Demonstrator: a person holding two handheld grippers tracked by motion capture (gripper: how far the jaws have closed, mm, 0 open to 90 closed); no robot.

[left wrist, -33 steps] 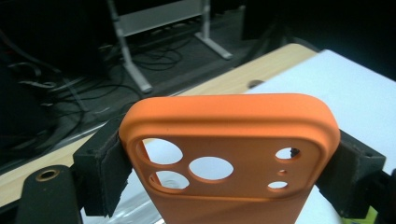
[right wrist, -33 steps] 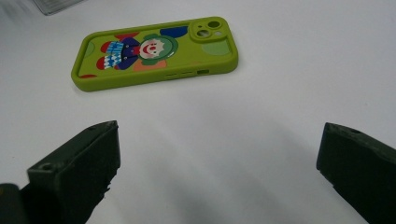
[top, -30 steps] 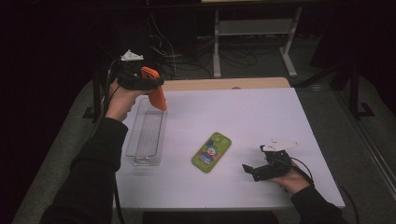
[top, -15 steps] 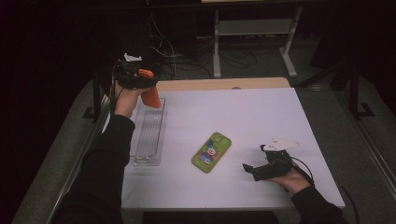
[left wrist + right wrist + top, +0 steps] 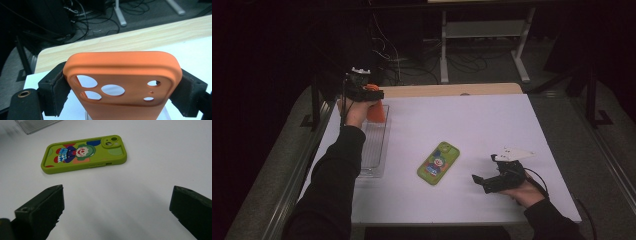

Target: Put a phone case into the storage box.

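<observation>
Right gripper (image 5: 480, 180) rests low on the white table (image 5: 492, 120), jaws wide apart, nothing between them. Green phone (image 5: 438, 163) lies flat just ahead. Farther off, left gripper (image 5: 374, 100) clamps orange phone case (image 5: 122, 82) by its 2 edges, over the clear tray (image 5: 374, 150).

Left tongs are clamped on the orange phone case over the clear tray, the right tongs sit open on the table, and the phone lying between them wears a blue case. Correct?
One slip: the phone's case is green with a clown picture, not blue, as the right gripper view shows. The rest stands: the left tongs grip the orange phone case over the clear tray, and the right tongs sit open on the table.
</observation>
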